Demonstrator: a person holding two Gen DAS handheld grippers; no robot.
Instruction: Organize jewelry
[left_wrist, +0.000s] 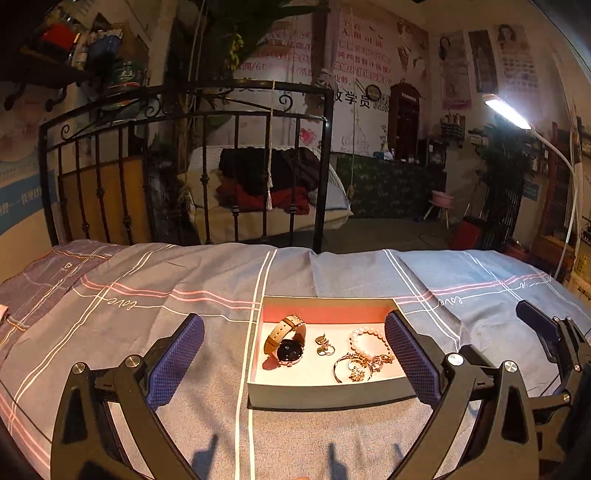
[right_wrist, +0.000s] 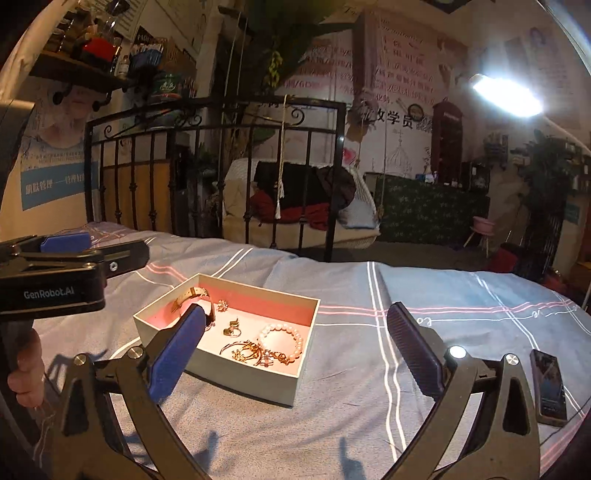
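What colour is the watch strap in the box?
Tan, a light brown; the watch strap shows best in the left wrist view, lying in the box.

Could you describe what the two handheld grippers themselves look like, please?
Both match: the left gripper and right gripper have black angular metal linkages with round silver bolts and blue textured pads. The left gripper's black body reads "GenRobot.AI" in white. A bare hand shows; no sleeves or cables visible.

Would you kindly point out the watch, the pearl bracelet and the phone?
watch (left_wrist: 289, 353), left wrist view, on its dark dial.
pearl bracelet (right_wrist: 297, 338), right wrist view, on its right-hand beads.
phone (right_wrist: 549, 387), right wrist view, on its screen.
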